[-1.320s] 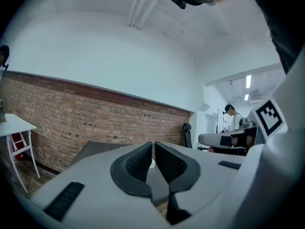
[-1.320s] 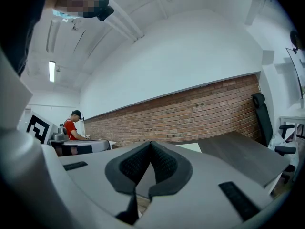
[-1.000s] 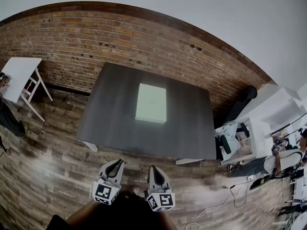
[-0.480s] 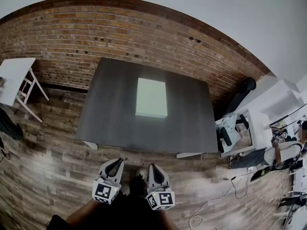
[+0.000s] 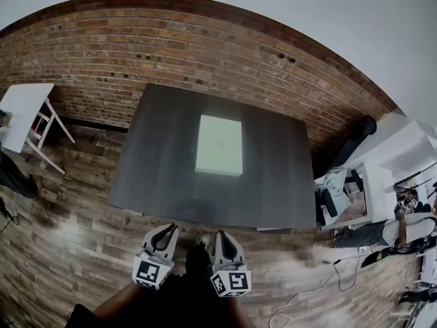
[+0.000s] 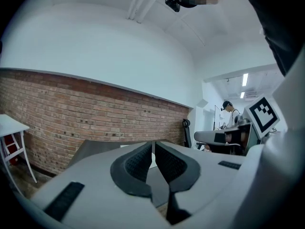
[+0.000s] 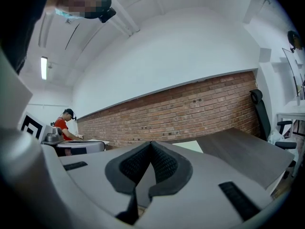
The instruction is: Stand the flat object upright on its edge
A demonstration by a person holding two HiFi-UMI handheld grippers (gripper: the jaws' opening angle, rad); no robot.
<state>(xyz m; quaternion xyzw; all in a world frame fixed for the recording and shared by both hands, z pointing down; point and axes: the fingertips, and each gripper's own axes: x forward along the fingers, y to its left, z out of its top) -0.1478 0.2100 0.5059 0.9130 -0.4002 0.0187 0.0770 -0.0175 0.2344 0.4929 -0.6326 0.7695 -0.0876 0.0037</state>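
A flat pale green-white rectangular object (image 5: 219,145) lies flat near the middle of the dark table (image 5: 157,162). Both grippers hang short of the table's near edge, over the wooden floor. My left gripper (image 5: 164,229) is shut with nothing between its pads, and my right gripper (image 5: 222,235) beside it is shut and empty too. In the left gripper view the closed jaws (image 6: 153,147) point level at the table, with a sliver of the flat object showing past them. The right gripper view shows its closed jaws (image 7: 151,147) and the object's pale edge (image 7: 190,146) on the table (image 7: 243,151).
A brick wall (image 5: 171,46) runs behind the table. A white side table (image 5: 24,111) stands at the left. White desks, a black chair (image 5: 355,139) and cables crowd the right side, where a person (image 7: 64,125) works at a desk.
Both grippers and the view have moved forward toward the table; its near edge now lies close to the jaw tips. The flat object has not moved. Jaws stayed shut.
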